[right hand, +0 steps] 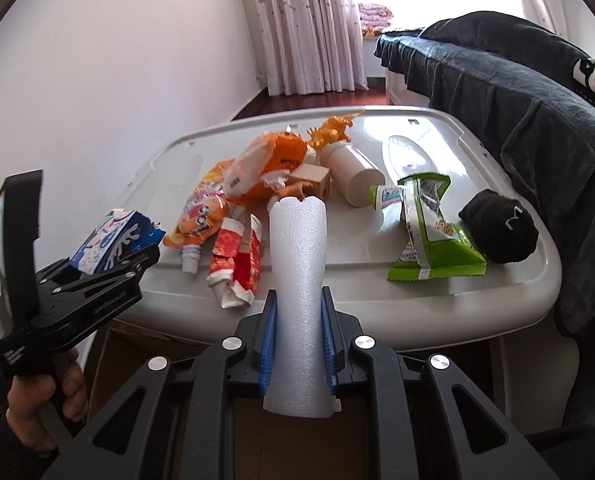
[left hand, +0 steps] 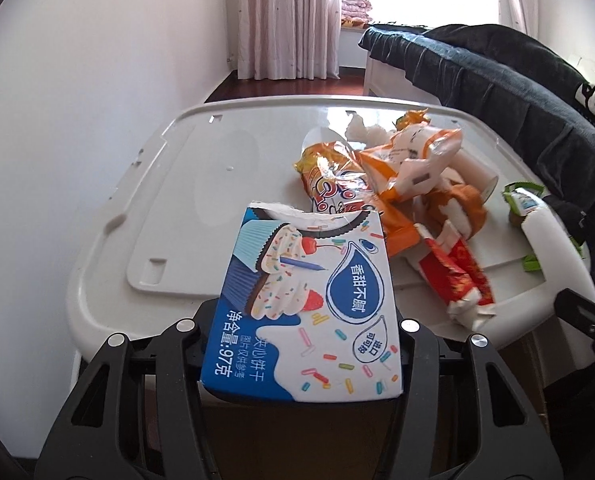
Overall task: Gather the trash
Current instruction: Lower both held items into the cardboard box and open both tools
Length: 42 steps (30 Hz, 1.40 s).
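Two tongs are loaded at once. The left tongs [left hand: 301, 336] are clenched on a blue-and-white biscuit box [left hand: 305, 304] with a torn top edge, held flat above the near edge of the white bench [left hand: 169, 200] (a moulded plastic top with a raised rim). The right wrist view shows the same left tongs [right hand: 109, 264] from the side, the box [right hand: 113, 240] poking out between them and a hand [right hand: 45, 404] on the handle below.

The right tongs [right hand: 299, 344] grip a white foam sleeve [right hand: 299, 280] that stands up between the blue finger pads [right hand: 267, 344], its ragged top reaching in front of the pile.

Most of the remaining trash lies on the bench: an orange snack bag [right hand: 201, 212], a crumpled orange-and-white wrapper [right hand: 269, 160], a red-and-white wrapper [right hand: 237, 264] near the front edge, a beige paper cup [right hand: 353, 172] on its side, a small cardboard cube [right hand: 311, 180] touching the wrapper pile, and a green snack bag [right hand: 429, 232] off to the right. A black cap [right hand: 501, 228] sits just beside the green bag, by the dark blanket [right hand: 537, 128] draped over the bed.
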### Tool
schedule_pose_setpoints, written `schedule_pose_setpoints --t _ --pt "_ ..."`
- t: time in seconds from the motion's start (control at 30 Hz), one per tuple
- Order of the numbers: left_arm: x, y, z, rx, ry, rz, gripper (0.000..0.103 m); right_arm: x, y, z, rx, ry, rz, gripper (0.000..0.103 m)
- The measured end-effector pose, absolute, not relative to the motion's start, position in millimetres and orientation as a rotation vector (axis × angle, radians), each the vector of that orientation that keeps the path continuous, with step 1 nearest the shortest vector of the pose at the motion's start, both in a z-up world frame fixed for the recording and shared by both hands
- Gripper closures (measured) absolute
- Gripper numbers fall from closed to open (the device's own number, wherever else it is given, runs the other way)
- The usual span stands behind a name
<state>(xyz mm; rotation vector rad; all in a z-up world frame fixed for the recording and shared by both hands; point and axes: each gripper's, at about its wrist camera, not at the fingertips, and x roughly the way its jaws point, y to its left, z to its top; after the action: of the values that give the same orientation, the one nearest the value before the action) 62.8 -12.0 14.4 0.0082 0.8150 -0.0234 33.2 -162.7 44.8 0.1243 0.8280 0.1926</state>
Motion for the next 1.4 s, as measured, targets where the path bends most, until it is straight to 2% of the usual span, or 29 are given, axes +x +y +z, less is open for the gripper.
schedule_pose_setpoints --t 0.3,0.43,0.53,0.8,1.27,1.33,1.37,1.4 --pt "-19.6 -16.7 50.1 -0.018 0.843 -0.001 0.051 -24.0 -157.9 65.7 0.142 0.771 0.241 0.083" --pt "-51.6 -21.8 38.3 0.018 0.877 0.008 0.051 -46.5 -151.5 60.9 0.116 0.787 0.255 0.082" --pt "-67.0 -23.2 8.9 -0.005 0.952 -0.017 0.051 -60.3 -148.0 47.3 0.096 0.808 0.253 0.082" --pt "-45.8 -20.6 -58.3 -0.016 1.171 0.005 0.051 -55.9 -148.8 -6.0 0.096 1.009 0.243 0.082" --pt "-45.3 -18.8 -63.8 -0.043 1.186 0.002 0.051 -58.8 -143.8 -10.5 0.092 1.034 0.262 0.079" --pt "-47.0 -20.5 -58.8 -0.05 1.181 0.007 0.049 -58.9 -144.5 -9.6 0.094 1.03 0.256 0.069" --pt "-46.3 -20.5 -57.3 -0.054 1.183 0.01 0.036 -58.5 -146.7 -8.8 0.103 1.029 0.249 0.06" --pt "-46.8 -15.4 -59.5 -0.056 1.182 0.013 0.025 -58.9 -149.3 -7.6 0.113 1.022 0.239 0.043"
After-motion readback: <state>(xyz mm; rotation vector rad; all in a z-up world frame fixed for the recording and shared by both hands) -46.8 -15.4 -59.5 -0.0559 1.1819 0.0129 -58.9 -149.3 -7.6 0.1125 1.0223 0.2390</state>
